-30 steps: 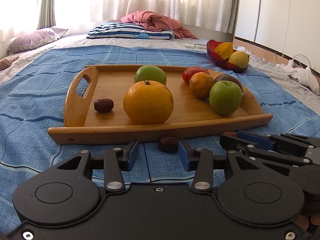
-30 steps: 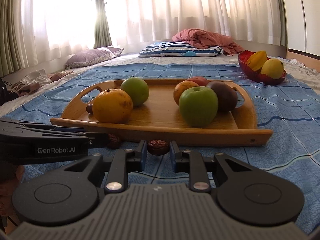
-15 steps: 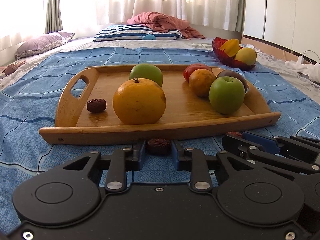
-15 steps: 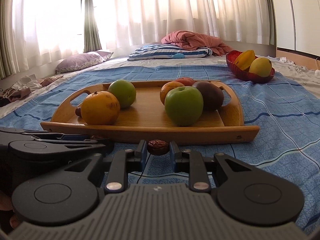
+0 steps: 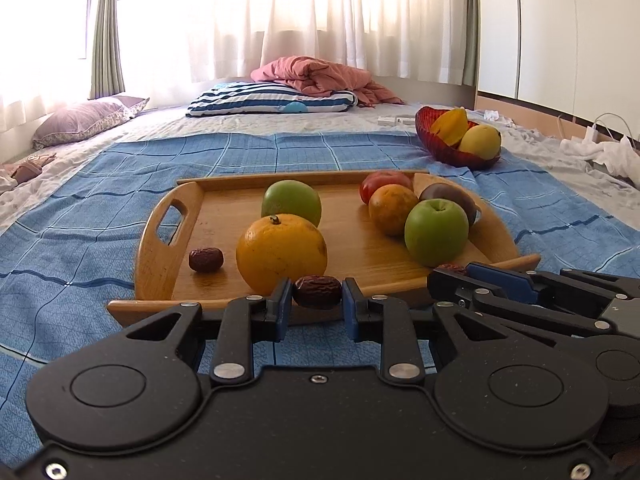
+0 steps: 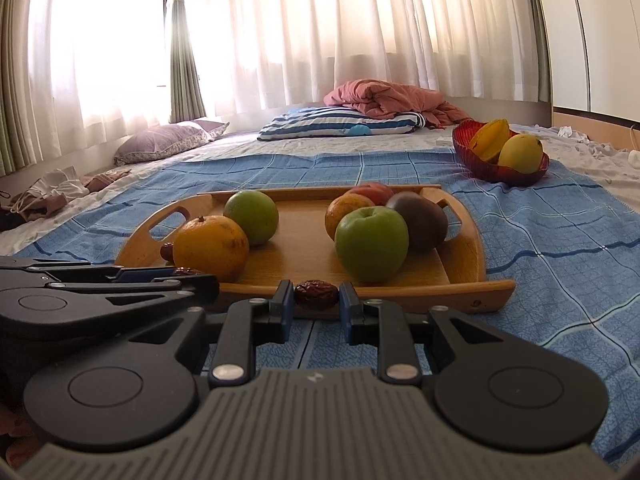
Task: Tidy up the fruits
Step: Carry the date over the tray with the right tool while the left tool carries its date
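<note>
Compared with a second ago, the left gripper (image 5: 317, 307), then open around a red date lying on the blue blanket (image 5: 72, 216), is now clamped on that date (image 5: 317, 291) and carries it clear of the cloth, level with the near rim of the wooden tray (image 5: 160, 272); the tray sits lower in the left wrist view than before. The right gripper (image 6: 316, 307) is unchanged, its blue pads pinching a second date (image 6: 316, 294) just in front of the same rim. Both grippers point slightly downward toward the tray, side by side; the right one shows at the right edge of the left view. On the tray: a third date (image 5: 205, 259) near the left handle, a large orange (image 5: 281, 254), a green apple (image 5: 291, 203) behind it, and a cluster at right of a second green apple (image 5: 436, 231), a smaller orange (image 5: 393, 209), a red fruit (image 5: 384, 184) and a dark brown fruit (image 5: 450, 197). A red bowl (image 5: 444, 152) of yellow fruit stands beyond the tray, well apart.
</note>
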{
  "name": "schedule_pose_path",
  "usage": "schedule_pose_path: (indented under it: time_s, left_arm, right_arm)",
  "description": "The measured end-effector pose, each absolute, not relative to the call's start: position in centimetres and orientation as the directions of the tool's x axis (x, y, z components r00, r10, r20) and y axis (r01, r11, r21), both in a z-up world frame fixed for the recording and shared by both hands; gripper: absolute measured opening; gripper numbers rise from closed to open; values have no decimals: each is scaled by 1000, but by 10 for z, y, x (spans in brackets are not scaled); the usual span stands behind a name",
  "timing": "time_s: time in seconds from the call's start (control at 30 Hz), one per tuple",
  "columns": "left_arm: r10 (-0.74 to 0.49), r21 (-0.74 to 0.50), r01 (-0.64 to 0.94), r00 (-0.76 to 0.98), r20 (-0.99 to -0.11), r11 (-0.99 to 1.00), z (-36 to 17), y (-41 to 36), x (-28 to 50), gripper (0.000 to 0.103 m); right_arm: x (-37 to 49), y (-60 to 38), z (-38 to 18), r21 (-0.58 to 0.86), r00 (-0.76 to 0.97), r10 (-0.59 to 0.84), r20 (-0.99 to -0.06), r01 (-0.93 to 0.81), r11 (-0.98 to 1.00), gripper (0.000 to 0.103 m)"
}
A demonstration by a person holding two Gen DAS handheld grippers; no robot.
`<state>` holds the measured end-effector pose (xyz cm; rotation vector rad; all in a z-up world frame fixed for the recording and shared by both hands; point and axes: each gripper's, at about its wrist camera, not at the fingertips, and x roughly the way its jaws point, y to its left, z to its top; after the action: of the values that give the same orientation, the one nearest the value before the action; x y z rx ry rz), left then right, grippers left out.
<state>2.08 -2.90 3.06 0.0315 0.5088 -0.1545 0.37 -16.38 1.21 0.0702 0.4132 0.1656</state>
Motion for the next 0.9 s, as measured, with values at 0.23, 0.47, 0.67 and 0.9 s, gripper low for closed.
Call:
schedule_pose_path:
  time_s: [0.23, 0.47, 0.67, 0.9]
  left_arm:
    - [-134, -26, 137, 878, -459, 990, 49, -18, 23, 25]
    - [-111, -27, 110, 894, -435, 994, 62, -6, 30, 25]
    - [-96, -34, 90, 894, -438, 995, 65, 5, 45, 25]
    - [-81, -49, 66, 895, -439, 997, 65, 19, 67, 25]
  right_arm:
    - [7, -159, 29, 92, 916, 179, -358, -156, 983, 28]
    - [16, -154, 41, 88, 921, 179, -345, -158, 983, 29]
    - [30, -150, 46, 92, 919, 186, -347, -164, 982, 29]
    - [54, -144, 46, 92, 914, 181, -364, -158, 983, 29]
